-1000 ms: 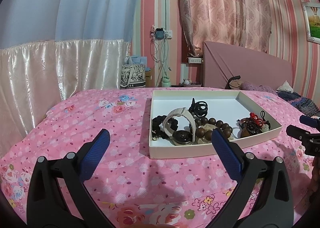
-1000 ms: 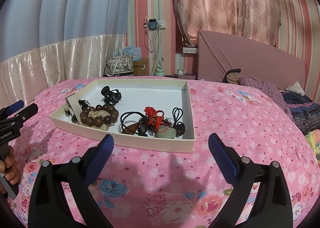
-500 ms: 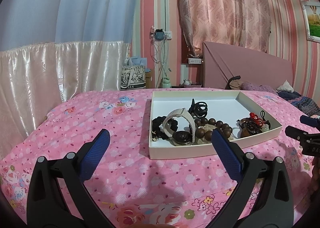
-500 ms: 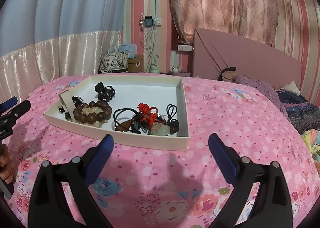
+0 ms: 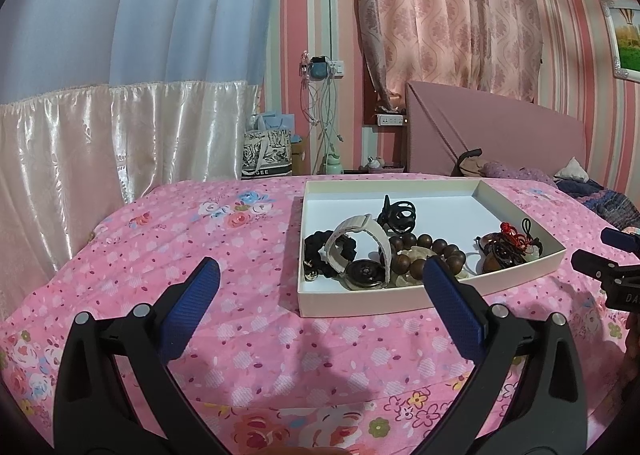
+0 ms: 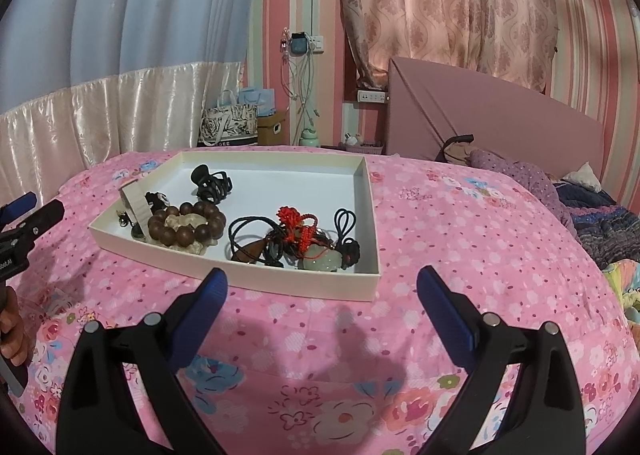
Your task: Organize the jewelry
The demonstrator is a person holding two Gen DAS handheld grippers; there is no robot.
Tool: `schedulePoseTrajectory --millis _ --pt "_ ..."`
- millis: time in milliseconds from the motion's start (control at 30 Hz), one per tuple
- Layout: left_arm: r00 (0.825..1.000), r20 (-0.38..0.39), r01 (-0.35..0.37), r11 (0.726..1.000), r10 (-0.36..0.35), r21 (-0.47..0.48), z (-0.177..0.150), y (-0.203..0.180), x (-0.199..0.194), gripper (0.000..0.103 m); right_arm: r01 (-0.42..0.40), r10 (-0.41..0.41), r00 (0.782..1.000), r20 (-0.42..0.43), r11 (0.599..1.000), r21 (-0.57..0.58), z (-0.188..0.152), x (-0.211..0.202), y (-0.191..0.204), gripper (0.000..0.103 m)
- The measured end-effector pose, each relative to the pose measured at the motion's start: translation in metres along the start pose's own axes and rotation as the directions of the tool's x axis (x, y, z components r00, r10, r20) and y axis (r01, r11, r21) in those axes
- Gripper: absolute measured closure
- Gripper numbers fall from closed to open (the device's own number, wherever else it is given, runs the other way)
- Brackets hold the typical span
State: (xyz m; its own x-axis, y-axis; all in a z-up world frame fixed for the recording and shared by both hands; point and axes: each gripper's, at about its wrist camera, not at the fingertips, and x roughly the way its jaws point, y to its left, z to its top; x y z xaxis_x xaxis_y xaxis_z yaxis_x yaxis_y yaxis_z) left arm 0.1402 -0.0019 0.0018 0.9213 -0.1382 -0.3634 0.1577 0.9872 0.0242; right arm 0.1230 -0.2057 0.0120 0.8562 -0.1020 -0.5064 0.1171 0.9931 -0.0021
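A shallow white tray lies on the pink floral bedspread. It holds a beige-strap watch, a wooden bead bracelet, a black hair claw, black scrunchie, black hair ties, a red knotted cord and a pale jade pendant. My left gripper is open and empty, in front of the tray's near left corner. My right gripper is open and empty, just before the tray's near edge.
The bedspread spreads around the tray. A pink headboard and bedding lie to the right. A tote bag and hanging cables stand by the far wall, with curtains behind.
The right gripper has drawn closer to the tray and shifted a little; the tray looks larger in its view. The left gripper has barely moved. Both stay open.
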Motion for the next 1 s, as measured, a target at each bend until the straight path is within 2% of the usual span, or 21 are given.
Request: schedulePoseTrajectory --millis 1000 --pt "1.0 -0.007 -0.007 1.0 0.007 0.002 0.0003 0.0004 0.0007 0.003 0.0 0.0 1.0 -0.001 1.0 -0.004 -0.0008 0.001 0.0013 0.008"
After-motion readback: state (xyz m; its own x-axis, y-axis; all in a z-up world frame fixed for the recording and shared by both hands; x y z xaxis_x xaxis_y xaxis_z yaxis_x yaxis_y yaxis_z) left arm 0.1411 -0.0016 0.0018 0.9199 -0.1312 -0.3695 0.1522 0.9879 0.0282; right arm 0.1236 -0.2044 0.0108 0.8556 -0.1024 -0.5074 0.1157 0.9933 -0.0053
